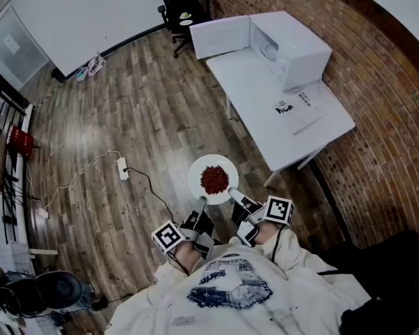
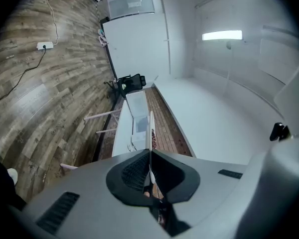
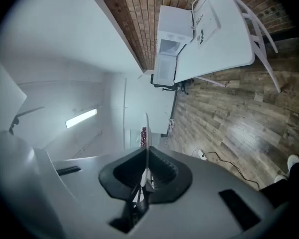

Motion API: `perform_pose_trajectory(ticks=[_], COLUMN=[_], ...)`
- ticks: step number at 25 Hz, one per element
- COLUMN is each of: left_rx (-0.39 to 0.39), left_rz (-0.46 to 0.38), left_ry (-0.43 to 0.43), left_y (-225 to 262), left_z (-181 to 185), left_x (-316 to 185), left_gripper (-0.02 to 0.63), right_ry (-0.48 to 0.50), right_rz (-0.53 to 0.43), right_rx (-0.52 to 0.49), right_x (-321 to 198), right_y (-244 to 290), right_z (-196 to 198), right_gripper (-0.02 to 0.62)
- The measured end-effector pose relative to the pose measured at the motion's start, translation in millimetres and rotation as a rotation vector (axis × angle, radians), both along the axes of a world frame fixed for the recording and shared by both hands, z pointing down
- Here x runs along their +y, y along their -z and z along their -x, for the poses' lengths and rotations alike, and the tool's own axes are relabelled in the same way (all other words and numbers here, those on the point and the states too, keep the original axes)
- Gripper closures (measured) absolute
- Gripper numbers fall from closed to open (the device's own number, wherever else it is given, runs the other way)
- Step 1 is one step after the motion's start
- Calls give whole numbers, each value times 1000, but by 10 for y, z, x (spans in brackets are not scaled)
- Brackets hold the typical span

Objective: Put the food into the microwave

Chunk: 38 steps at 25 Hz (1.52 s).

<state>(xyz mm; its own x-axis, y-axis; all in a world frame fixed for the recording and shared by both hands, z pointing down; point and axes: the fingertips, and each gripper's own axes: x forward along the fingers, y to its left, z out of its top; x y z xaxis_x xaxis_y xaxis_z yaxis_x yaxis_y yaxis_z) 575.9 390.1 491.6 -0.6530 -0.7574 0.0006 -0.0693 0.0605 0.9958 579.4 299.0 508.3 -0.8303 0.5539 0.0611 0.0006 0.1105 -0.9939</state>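
Observation:
A white plate (image 1: 198, 184) heaped with red food (image 1: 214, 179) hangs above the wooden floor, held level in front of the person. My left gripper (image 1: 199, 204) is shut on the plate's near left rim, my right gripper (image 1: 235, 195) shut on its near right rim. In each gripper view the plate shows edge-on as a thin white line (image 2: 151, 133) (image 3: 146, 133) between the closed jaws. The white microwave (image 1: 288, 49) stands on the white table (image 1: 265, 110) ahead to the right, its door (image 1: 220, 37) swung open to the left.
A paper sheet (image 1: 297, 106) lies on the table by the microwave. A brick wall (image 1: 377, 96) runs behind the table. A black office chair (image 1: 180, 4) stands past the table. A power strip (image 1: 123, 168) with cables lies on the floor to the left.

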Motion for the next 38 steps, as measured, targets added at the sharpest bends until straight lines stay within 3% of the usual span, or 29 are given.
perform_pose_trajectory(ticks=[9,13,16,25,35,38], left_rx=[1,7,12,15,5,-4], left_rz=[6,15,-1,-7,-20,17], left_ry=[35,37,48,67,55,35], left_y=[-12,-76,-66,-73,36,-27], left_z=[93,276,465,1267,2362,2627], left_x=[33,1,22,350,889,1022], left_gripper=[588,588,588,588,588,588], right_ry=[37,38,59,72,68,54], right_rz=[10,23,7,5,-20,-35], right_rx=[3,19,-28,12,-31,-33], right_x=[34,-10,27,344,884,970], right_y=[-18,-129,-96,-130,18,17], right_z=[120,297,525,1317,2417,2674], right_gripper=[569,569,569,569,569,569])
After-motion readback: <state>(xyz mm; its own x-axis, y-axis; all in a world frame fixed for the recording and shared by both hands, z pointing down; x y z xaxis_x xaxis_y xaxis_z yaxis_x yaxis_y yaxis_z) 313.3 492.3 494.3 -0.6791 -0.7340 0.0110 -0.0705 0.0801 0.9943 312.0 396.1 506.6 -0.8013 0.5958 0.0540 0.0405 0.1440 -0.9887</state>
